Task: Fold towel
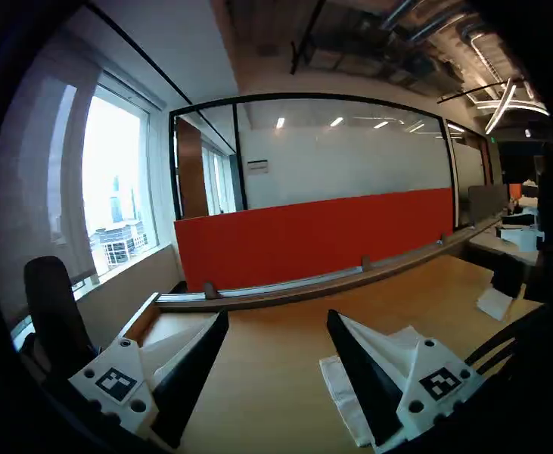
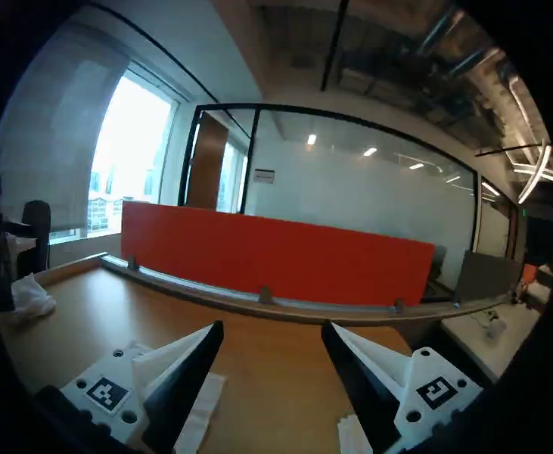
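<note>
Item: white, flat-lying fabric towel, placed on the light wooden counter on the near side of the long orange partition panel, well short of the panel's base. It appears spread flat and low, which judging from the task leaves its edges free to be picked up for folding. No fold is evident yet, though much of the cloth is hidden behind the fingers. Item: left gripper, white plastic fingers with black inner faces, pointed towards the orange partition. Its jaws stand wide apart with bare counter between them and nothing grasped. One finger overlaps the towel in the left gripper view; whether it touches the cloth cannot be told. Item: right gripper, same build, also facing the partition, jaws equally wide and empty. In the right gripper view strips of the towel show beneath both fingers, so this gripper likely hangs over the cloth, straddling it. Both are probably held open and low in readiness to pinch an edge. Sundry: crumpled white wad on the counter, off beyond one end of the partition.
</note>
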Demonstrator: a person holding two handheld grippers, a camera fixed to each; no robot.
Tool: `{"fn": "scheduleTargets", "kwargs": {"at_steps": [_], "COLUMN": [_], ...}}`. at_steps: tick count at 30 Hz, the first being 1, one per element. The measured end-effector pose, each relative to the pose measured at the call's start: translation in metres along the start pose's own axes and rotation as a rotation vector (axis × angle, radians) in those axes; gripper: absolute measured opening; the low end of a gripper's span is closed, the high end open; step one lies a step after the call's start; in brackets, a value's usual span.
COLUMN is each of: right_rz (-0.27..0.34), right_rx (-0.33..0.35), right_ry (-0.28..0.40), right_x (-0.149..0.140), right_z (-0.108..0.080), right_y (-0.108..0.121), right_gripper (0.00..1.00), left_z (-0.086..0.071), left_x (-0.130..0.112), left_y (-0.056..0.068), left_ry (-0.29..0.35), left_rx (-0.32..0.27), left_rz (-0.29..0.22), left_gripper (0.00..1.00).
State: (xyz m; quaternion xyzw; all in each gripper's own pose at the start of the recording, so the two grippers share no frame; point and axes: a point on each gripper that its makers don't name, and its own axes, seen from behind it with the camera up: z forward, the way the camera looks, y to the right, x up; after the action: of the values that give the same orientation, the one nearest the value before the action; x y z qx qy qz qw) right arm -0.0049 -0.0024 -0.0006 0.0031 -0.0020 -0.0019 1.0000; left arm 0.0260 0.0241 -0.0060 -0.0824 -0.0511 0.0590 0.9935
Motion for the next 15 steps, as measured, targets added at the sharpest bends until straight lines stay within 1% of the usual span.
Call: {"fn": "scheduleTargets", "kwargs": {"at_steps": [3, 5, 9, 12, 15], "right_rz": [-0.021, -0.034, -0.051, -0.062, -0.076], "right_rx": [0.039, 0.076, 0.154, 0.197, 0.225], "right_ry": [-0.023, -0.04, -0.068, -0.081, -0.099], "right_x": [-0.024, -0.032, -0.04, -0.044, -0.048], "right_z": [-0.003, -0.003, -0.004, -0.003, -0.002], "right_y": [-0.014, -0.023, -0.042, -0.052, -0.058], "right_gripper": [1.0, 1.0, 1.0, 1.0, 1.0], "left_z": [0.0, 0.0, 0.0, 0.0, 0.0], "left_x": [-0.005, -0.007, -0.011, -0.011, -0.013], "left_y": [0.006, 0.01, 0.017, 0.022, 0.025], "left_ry": [-0.025, -0.04, -0.066, -0.077, -0.086], "left_rx": [-0.043, -0.069, -0.119, -0.155, -0.18], "left_rz": [0.018, 0.027, 0.037, 0.039, 0.041], "left_gripper": [0.97, 0.97, 0.97, 0.97, 0.97]}}
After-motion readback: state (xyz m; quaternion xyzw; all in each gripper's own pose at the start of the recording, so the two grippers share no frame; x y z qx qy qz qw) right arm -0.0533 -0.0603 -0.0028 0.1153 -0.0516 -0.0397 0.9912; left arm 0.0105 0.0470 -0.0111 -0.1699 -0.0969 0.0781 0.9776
